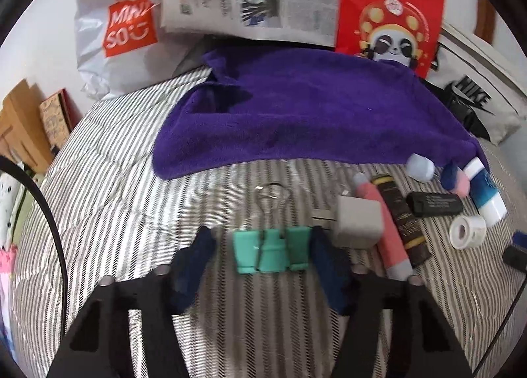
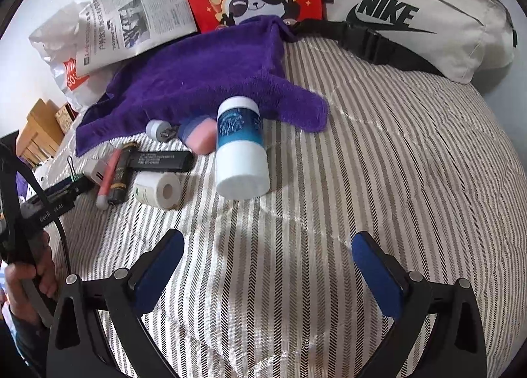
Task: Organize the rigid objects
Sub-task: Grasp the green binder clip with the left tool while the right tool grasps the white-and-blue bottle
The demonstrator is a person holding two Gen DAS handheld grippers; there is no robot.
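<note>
Your left gripper (image 1: 263, 253) brackets the teal binder clip (image 1: 271, 251) on the striped bedspread (image 1: 115, 197): the right pad touches, the left shows a gap. Close off-centre and it could pivot toward the white cube (image 1: 359, 225) at 2 o'clock. Your right gripper (image 2: 268, 267) hangs wide open, empty; the bottle (image 2: 242, 150) at 12 o'clock could roll.

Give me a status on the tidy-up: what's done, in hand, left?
Done: nothing looks sorted yet; the purple cloth lies bare. In hand: the left gripper brackets the green binder clip, right finger touching it, a gap on the left. The right gripper is open over bare bedding. Left: white cube, pink pen, black stick, tape roll, blue-and-white bottle.
</note>
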